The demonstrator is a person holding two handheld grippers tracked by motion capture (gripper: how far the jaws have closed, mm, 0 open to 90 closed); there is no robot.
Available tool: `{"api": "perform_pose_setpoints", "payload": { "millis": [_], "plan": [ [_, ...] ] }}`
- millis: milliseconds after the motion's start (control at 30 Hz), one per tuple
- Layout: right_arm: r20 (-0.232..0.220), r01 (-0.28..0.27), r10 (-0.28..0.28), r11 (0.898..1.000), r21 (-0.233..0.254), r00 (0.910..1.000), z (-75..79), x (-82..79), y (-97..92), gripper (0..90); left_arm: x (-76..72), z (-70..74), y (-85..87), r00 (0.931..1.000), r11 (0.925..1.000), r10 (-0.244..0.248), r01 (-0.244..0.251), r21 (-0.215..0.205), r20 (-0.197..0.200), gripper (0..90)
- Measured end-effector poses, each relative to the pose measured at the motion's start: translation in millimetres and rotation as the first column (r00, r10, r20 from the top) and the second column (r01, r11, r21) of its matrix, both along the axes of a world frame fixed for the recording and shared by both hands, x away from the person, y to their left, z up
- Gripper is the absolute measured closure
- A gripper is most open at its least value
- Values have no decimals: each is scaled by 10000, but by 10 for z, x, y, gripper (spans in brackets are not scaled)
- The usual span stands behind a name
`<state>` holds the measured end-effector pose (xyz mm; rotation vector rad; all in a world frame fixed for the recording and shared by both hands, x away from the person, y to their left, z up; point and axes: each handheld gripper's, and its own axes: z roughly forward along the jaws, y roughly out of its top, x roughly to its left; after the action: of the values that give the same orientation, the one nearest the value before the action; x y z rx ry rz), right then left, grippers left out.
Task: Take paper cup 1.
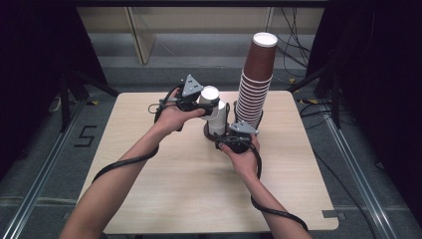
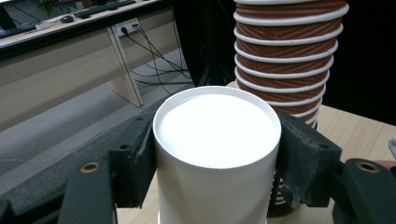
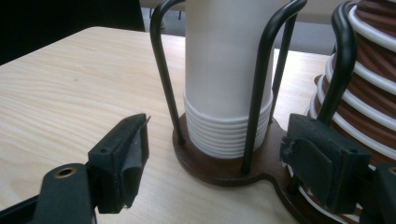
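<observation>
Left tool clamps the white cup; right tool gapes beside its holder.

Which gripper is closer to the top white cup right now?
Left. The left gripper is clamped around the top white cup; the right gripper sits open lower down by the holder's base.

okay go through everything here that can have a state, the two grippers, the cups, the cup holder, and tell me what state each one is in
left gripper: shut on the top white cup.
top white cup: upside down, held by its upper end above the white stack.
right gripper: open, low at the holder's base, gripping nothing.
white cup stack: nested upside down inside the wire holder.
brown cup stack: tall, nested upside down, leaning slightly.
wire holder: upright on the table.
</observation>
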<state>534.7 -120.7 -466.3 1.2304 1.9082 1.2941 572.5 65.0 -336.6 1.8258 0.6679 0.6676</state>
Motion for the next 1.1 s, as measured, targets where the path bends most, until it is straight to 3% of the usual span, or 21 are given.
{"api": "perform_pose_setpoints", "payload": {
  "millis": [367,400,533,567,600,700,767,833,967,1000,1100],
  "plan": [
    [-232,-444,452,9985,335,9987,52,-150,-34,229,-172,-43,38,9996,9960,-184,204,868,-231,332],
    [-110,-575,577,9983,126,9983,63,-177,-64,228,-184,-57,46,9995,9954,-185,208,939,-254,332],
    [-222,-683,693,9967,439,9973,56,-233,-86,226,-238,-132,76,9987,9927,-199,252,1178,-466,332],
    [-111,-782,785,9967,198,9969,55,-238,-106,225,-256,-166,87,9982,9910,-227,297,1303,-547,332],
    [-328,-808,827,9952,546,9960,46,-284,-124,221,-281,-216,109,9968,9863,-272,391,1602,-756,332],
    [-276,-940,954,9944,489,9951,38,-318,-173,221,-298,-275,121,9957,9839,-282,432,1733,-879,332],
    [-365,-1016,1044,9922,720,9939,22,-343,-185,211,-321,-351,140,9936,9778,-303,520,2027,-1089,332],
    [-584,-1126,1181,9895,907,9913,17,-378,-180,194,-335,-395,142,9919,9747,-378,634,2141,-1214,332],
    [-604,-1292,1337,9889,732,9892,-18,-413,-171,175,-360,-455,122,9888,9720,-470,780,2219,-1417,330],
    [-824,-1240,1310,9886,850,9880,-19,-434,-160,175,-365,-466,111,9881,9720,-479,798,2208,-1461,330],
    [-721,-1332,1392,9876,827,9876,-36,-437,-150,174,-374,-480,89,9867,9698,-542,886,2273,-1534,328]
  ]
}}
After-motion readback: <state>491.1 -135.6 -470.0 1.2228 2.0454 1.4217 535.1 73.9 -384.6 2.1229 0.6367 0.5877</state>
